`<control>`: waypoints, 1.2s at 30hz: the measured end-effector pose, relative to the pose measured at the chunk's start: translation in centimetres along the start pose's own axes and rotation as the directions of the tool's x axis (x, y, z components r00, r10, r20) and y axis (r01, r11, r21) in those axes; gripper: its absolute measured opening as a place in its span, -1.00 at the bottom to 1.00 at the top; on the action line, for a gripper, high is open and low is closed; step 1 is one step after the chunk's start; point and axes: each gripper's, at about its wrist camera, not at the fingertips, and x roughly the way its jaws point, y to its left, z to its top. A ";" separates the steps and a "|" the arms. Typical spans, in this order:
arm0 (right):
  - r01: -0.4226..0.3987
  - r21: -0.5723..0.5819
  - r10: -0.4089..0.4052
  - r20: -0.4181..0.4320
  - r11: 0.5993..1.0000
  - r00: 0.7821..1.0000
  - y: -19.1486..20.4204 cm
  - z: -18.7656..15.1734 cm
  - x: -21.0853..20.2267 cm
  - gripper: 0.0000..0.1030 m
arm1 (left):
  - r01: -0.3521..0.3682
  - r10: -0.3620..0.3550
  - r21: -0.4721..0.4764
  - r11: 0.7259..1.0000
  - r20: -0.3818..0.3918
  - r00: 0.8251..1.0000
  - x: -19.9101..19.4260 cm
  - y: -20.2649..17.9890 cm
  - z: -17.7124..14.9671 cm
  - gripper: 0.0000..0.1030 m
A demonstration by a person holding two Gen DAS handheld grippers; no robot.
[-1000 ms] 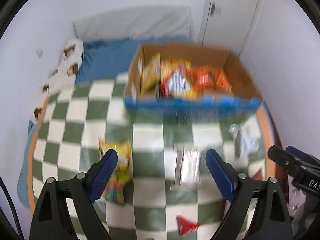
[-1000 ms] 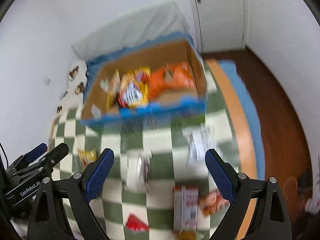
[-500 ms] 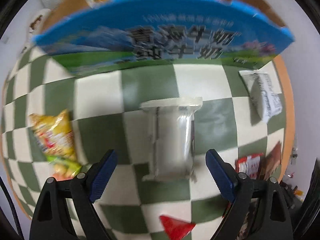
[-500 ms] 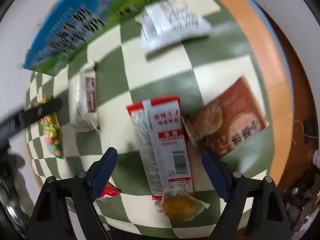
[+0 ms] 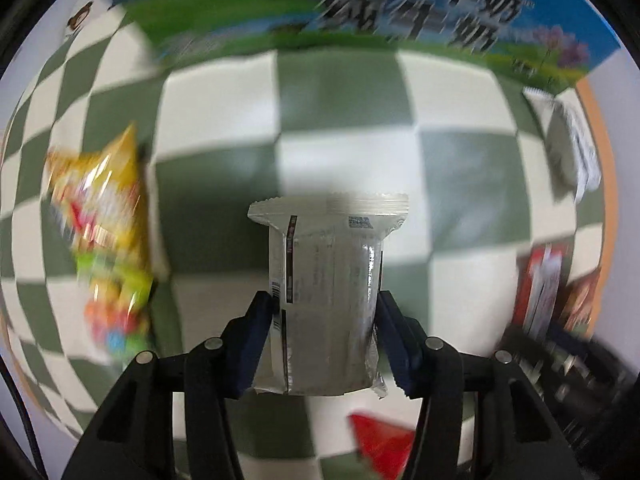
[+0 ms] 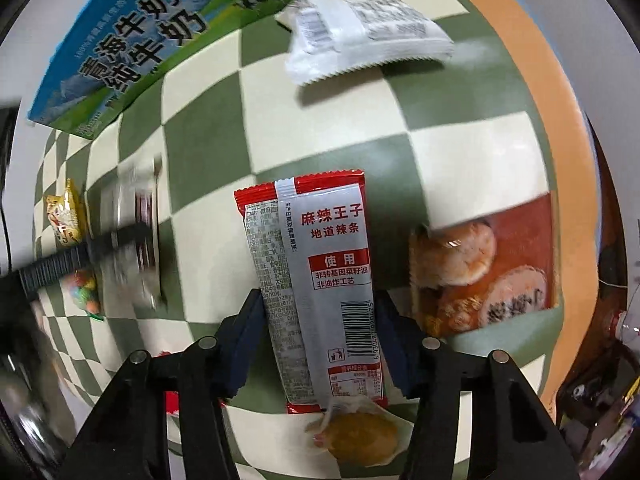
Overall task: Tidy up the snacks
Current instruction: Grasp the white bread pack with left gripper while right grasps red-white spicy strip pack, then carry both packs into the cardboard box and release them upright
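Left claw: jaws closing, blue pads against both sides of white snack packet. Packet pale, glossy, crimped top seal, dark seam stripe, small print; lies on green-and-cream checkered blanket.

Right claw: jaws closing, pads pressing long red-and-silver snack pouch. Pouch shows red Chinese lettering, barcode, nutrition panel; lower end overlaps clear-wrapped golden bun. Blue-and-green milk carton box at blanket's far edge.

Glossy plastic snack wrappers; matt checked cloth; printed cardboard box
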 end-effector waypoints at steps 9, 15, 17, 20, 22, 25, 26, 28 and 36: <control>-0.017 -0.074 0.014 -0.050 0.997 0.999 2.8 0.1 1.0 0.22 | 0.000 -0.002 -0.064 0.998 -0.031 1.000 1.9 2.5 -3.2 0.12; -0.001 -0.099 -0.009 -0.101 0.995 0.995 2.8 -0.2 2.1 0.23 | -0.014 0.012 -0.055 0.998 -0.032 0.999 3.1 2.1 -3.2 0.13; 0.005 -0.104 -0.016 -0.106 0.995 0.994 2.9 -0.5 2.3 0.23 | -0.015 0.013 -0.063 0.998 -0.024 1.000 3.1 2.1 -3.4 0.12; 0.023 -0.123 -0.035 -0.096 0.992 0.995 4.3 -0.7 3.1 0.23 | -0.041 0.036 -0.091 0.995 -0.057 0.998 3.0 0.8 -2.8 0.11; 0.036 -0.133 -0.048 -0.083 0.990 0.995 4.9 -1.1 3.3 0.16 | -0.033 0.024 -0.100 0.994 -0.085 0.996 2.4 0.2 -3.3 0.11; 0.041 -0.140 -0.051 -0.071 0.989 0.996 5.3 -1.6 3.0 0.03 | -0.021 0.013 -0.104 0.994 -0.083 0.996 1.2 -0.4 -3.3 0.10; 0.031 -0.133 -0.040 -0.068 0.991 0.997 5.4 -2.0 2.7 0.01 | -0.014 0.006 -0.104 0.994 -0.078 0.997 0.7 -0.5 -3.3 0.10; 0.013 -0.124 -0.021 -0.063 0.992 0.998 5.5 -2.4 2.0 -0.02 | -0.005 -0.002 -0.101 0.995 -0.065 0.998 -0.2 -0.8 -3.3 0.10; -0.071 -0.116 0.071 -0.001 0.991 0.997 6.1 -1.3 -2.9 -0.04 | 0.081 -0.078 -0.077 0.994 0.041 0.996 -6.9 -2.5 -1.9 0.10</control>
